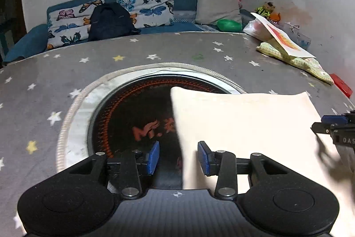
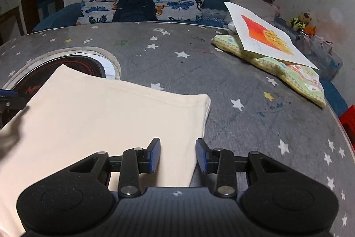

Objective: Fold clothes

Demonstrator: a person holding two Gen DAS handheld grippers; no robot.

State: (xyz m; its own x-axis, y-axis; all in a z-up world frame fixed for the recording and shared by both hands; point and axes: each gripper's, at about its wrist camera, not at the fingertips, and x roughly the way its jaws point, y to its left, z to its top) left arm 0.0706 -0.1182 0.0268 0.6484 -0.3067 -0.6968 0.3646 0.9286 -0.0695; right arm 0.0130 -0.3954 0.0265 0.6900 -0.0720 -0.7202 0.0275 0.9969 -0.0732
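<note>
A cream folded garment [image 1: 244, 126] lies flat on the grey star-print table cover [image 1: 55, 81]; it also shows in the right wrist view [image 2: 106, 117]. My left gripper [image 1: 178, 157] is open, its jaws astride the garment's left edge near the near corner. My right gripper [image 2: 177, 154] is open, its jaws astride the garment's right edge near the near corner. The right gripper's tip shows at the right edge of the left wrist view [image 1: 337, 126]. Neither gripper holds the cloth.
A round black hotplate [image 1: 137, 117] sits in the table's middle, partly under the garment. A patterned green cloth [image 2: 284, 72] with a drawing on paper [image 2: 264, 37] lies at the far right. A sofa with butterfly cushions [image 1: 144, 6] and a dark backpack [image 1: 111, 19] stands behind.
</note>
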